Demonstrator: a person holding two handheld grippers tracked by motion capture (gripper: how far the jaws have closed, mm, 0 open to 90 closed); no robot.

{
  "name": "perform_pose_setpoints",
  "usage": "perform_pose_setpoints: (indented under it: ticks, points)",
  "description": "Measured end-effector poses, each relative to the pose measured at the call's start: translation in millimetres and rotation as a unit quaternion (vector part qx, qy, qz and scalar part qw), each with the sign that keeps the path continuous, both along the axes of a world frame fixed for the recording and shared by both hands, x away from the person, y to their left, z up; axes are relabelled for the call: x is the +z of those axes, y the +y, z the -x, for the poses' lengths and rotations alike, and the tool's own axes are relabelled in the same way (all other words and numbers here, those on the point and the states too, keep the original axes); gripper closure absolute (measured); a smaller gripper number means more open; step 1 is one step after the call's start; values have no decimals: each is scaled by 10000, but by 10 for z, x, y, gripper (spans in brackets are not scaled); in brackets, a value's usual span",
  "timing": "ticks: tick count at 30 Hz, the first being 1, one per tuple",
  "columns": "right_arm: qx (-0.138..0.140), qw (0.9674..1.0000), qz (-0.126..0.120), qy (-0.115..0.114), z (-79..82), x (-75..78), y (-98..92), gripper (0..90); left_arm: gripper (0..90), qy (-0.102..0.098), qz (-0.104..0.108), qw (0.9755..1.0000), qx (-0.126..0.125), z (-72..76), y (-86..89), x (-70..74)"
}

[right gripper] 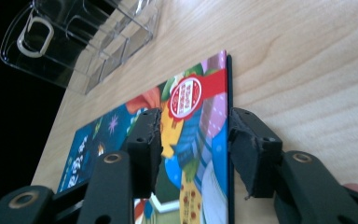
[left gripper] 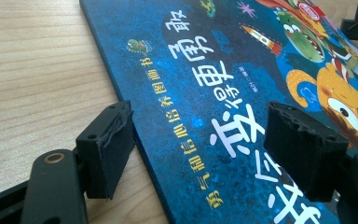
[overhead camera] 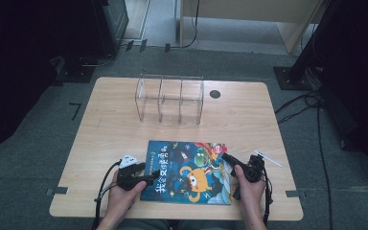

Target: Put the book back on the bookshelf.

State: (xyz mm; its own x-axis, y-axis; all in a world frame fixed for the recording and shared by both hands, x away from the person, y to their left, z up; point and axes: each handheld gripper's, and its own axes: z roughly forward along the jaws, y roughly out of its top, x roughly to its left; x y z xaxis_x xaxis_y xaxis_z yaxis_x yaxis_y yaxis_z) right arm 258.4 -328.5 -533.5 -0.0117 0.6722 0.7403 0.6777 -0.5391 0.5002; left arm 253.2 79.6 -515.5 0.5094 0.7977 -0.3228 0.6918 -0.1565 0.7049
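A picture book with a dark blue cover and an orange cartoon creature lies flat near the table's front edge. My left gripper is at its left edge. In the left gripper view the jaws stand wide apart: one pad is beside the book's edge over bare wood, the other hovers over the cover. My right gripper is at the book's upper right corner. In the right gripper view its jaws straddle the right edge of the book, one pad over the cover, one over the table, neither pressing.
A clear acrylic organiser with three compartments stands at the back middle of the wooden table, also seen as the organiser in the right gripper view. A white pen lies right of the right gripper. A black round cable hole sits behind.
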Motion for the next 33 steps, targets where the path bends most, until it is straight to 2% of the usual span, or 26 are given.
perform_pose_setpoints:
  ticks: [3,7,9,16,20,26,29,33]
  points:
    - [-64,9999,-113,104,-12,4,-6,575,245,-45,-44,10000,27,4,-17,-3]
    - [35,9993,-311,199,-6,11,-53,621,243,-37,-9,10000,17,-4,-9,-5]
    - [58,9993,-324,155,0,8,-67,633,240,-39,-6,10000,11,-5,-9,-5]
    - [146,9981,-603,-22,24,16,-121,645,222,-23,70,10000,18,-12,-2,-10]
    - [196,9965,-778,-253,55,49,-147,659,207,-20,81,10000,-50,-14,-5,-11]
    - [291,9957,-788,-397,85,91,-174,667,199,-37,99,9999,-77,-14,5,-1]
    - [304,9962,-705,-413,98,103,-162,666,237,-140,199,9996,-120,-4,13,14]
    - [291,9967,-647,-399,110,117,-149,666,247,-126,311,9994,-104,-10,36,20]
